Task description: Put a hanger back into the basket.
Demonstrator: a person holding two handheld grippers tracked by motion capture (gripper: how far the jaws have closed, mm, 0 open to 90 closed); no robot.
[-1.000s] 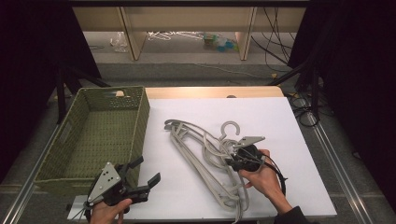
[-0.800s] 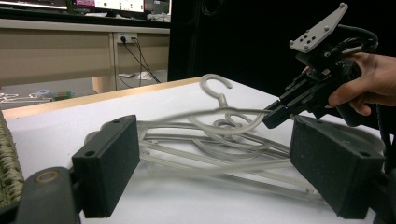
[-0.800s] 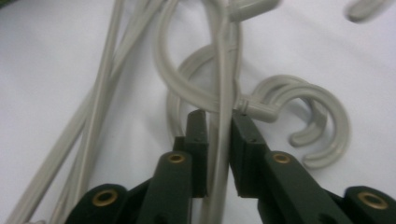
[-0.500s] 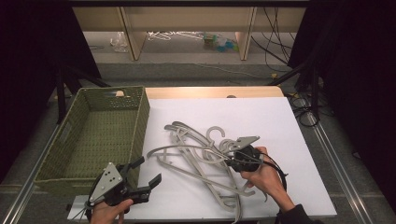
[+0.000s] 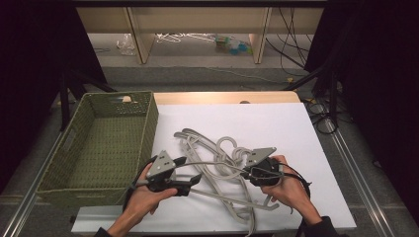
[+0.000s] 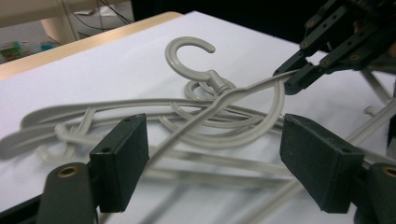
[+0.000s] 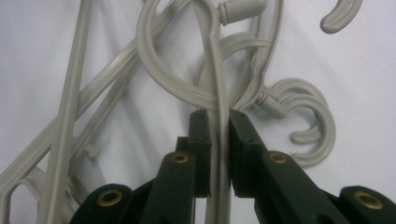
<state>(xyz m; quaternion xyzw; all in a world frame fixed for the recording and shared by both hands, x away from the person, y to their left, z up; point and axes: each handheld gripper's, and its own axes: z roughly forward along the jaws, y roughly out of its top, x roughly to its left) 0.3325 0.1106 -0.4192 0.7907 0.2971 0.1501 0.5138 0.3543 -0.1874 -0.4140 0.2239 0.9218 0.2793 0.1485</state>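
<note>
A tangle of grey hangers (image 5: 225, 170) lies on the white sheet (image 5: 296, 128) just right of the green basket (image 5: 99, 143), toward the near edge. The right gripper (image 5: 248, 172) sits at the right side of the pile, its jaws clamped tight on a thin arm of one hanger (image 7: 217, 116); in the right gripper view the arm runs straight up between the two black pads, which press on it from both sides. That arm slopes away from the basket's near right corner up to the right gripper, held above the rest of the pile. The left gripper (image 5: 190, 174) is beside the basket's near right corner, at the left end of the pile. Its jaws stand wide, having just closed a little, and the raised arm (image 6: 196, 123) passes between them without touching either pad.
</note>
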